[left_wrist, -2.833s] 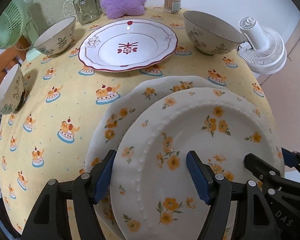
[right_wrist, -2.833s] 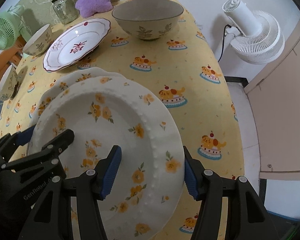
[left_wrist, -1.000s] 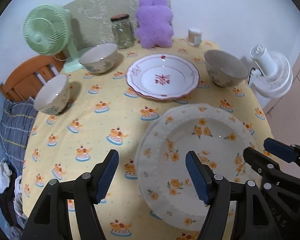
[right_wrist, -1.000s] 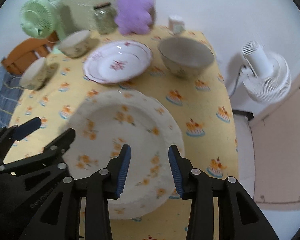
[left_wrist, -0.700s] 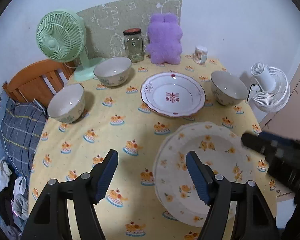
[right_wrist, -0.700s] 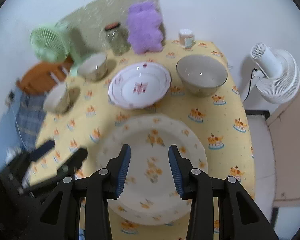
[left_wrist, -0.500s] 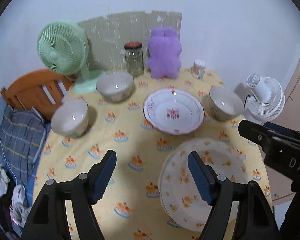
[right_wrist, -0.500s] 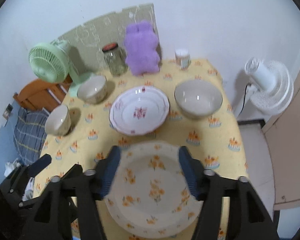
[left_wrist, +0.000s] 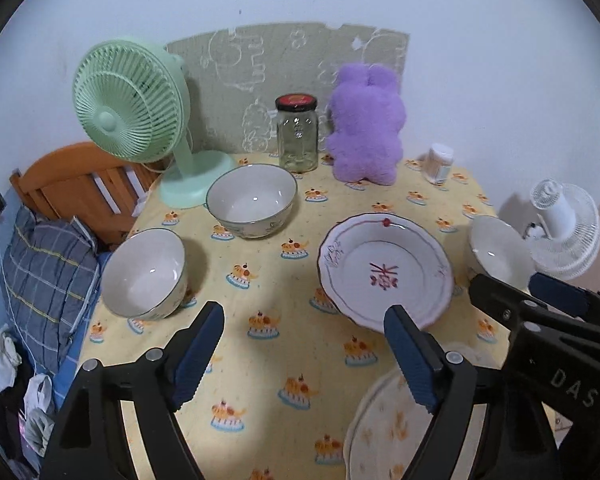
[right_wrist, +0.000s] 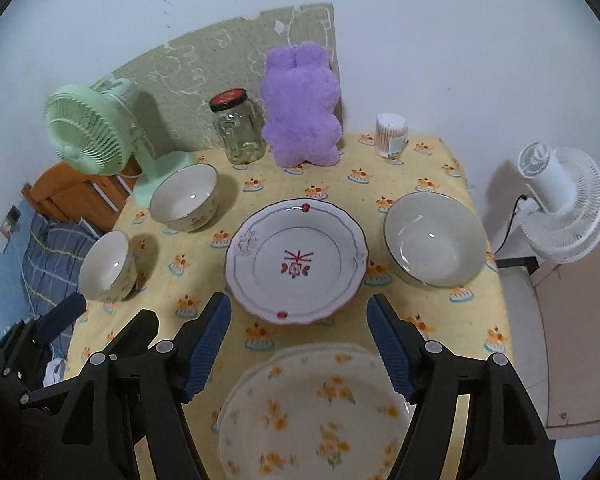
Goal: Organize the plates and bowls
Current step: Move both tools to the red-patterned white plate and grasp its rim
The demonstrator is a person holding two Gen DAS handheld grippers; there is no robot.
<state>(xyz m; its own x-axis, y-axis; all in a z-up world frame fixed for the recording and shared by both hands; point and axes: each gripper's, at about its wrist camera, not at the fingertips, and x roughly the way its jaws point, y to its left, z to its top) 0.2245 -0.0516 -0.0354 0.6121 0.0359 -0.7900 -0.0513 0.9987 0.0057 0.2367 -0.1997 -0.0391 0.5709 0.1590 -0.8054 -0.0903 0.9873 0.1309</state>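
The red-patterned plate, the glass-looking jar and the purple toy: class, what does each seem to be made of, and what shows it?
Red-patterned plate: probably glazed ceramic; glossy white surface with small highlights.
Jar: clear glass, see-through walls; the red and black lid looks like metal, though that is uncertain.
Purple toy: plush fabric; fuzzy, matte pile.

Stacked yellow-flowered plates, seemingly two, lie nearest; red-patterned plate centre; three bowls apart.

The yellow-clothed surface carries a red-trimmed plate, stacked flowered plates, three bowls, a green fan, a jar, a purple plush and a swab tub.
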